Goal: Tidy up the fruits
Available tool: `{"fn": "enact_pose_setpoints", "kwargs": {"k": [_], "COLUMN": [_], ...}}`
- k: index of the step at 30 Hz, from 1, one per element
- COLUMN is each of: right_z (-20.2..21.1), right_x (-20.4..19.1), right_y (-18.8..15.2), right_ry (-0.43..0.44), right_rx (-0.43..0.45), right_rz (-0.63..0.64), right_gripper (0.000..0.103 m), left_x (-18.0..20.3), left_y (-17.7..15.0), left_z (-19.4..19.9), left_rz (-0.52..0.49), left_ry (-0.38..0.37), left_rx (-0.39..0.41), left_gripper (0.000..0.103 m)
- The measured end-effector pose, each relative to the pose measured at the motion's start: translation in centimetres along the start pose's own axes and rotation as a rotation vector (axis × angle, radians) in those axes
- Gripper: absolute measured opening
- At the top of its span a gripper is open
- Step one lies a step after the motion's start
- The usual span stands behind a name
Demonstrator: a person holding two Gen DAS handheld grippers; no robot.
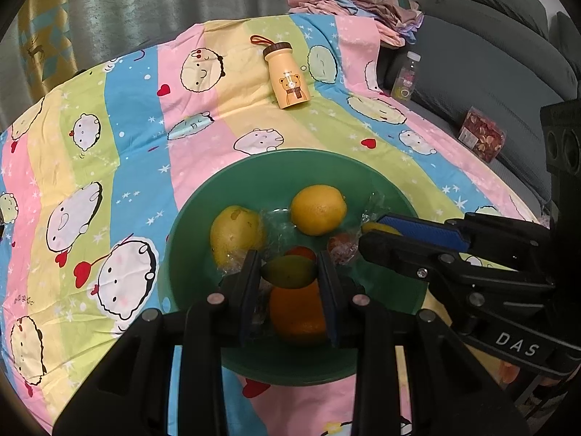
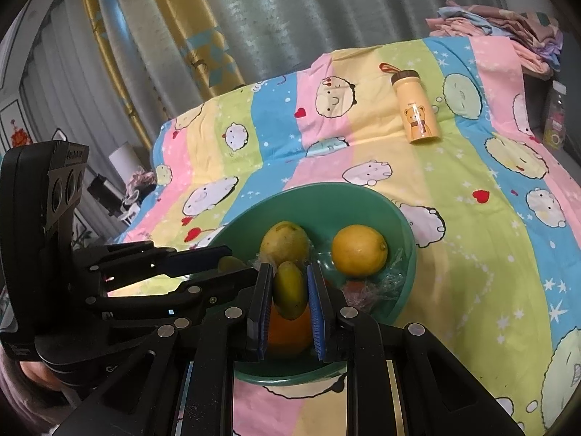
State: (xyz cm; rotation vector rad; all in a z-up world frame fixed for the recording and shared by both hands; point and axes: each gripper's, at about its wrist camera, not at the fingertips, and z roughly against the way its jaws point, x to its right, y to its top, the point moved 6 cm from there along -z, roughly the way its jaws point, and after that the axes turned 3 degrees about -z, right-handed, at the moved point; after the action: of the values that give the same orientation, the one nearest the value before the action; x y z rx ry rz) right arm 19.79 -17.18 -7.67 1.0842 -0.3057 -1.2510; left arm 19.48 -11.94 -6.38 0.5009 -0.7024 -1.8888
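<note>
A green bowl (image 1: 363, 181) (image 2: 403, 225) sits on a striped cartoon sheet. It holds a big yellow mango (image 1: 238, 232) (image 2: 285, 241), a lemon (image 1: 319, 210) (image 2: 359, 250), an orange (image 1: 297, 312) (image 2: 287, 334) and crumpled plastic wrap (image 1: 279, 229). Over the bowl's near side, my left gripper (image 1: 288, 265) (image 2: 236, 258) is shut on a small green mango (image 1: 288, 272) (image 2: 232, 263). From the right, my right gripper (image 1: 370, 232) (image 2: 288, 272) reaches over the bowl. It is shut on a small yellow-green mango (image 2: 288, 290) (image 1: 381, 227), which stands upright between the blue pads.
A yellow bear-print bottle (image 1: 288, 76) (image 2: 415, 112) lies on the sheet beyond the bowl. Folded clothes (image 1: 356, 3) are piled at the back right. A clear plastic bottle (image 1: 406, 76) and a box of red dried goods (image 1: 481, 138) rest on the grey sofa at right.
</note>
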Motion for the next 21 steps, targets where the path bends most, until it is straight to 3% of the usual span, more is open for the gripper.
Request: {"fn": "enact_pose_setpoints", "kwargs": {"k": [21], "right_z": [-0.88], "right_x": [-0.71], "right_y": [0.24], "right_ry": [-0.031], "right_rx": [-0.044], "right_rz": [0.063], "right_gripper": [0.021], "left_x": [-0.35], "left_y": [-0.19], "left_z": [-0.82], "left_rz": [-0.015], "left_ry": [0.014], "left_rx": [-0.038], "left_gripper": [0.031]}}
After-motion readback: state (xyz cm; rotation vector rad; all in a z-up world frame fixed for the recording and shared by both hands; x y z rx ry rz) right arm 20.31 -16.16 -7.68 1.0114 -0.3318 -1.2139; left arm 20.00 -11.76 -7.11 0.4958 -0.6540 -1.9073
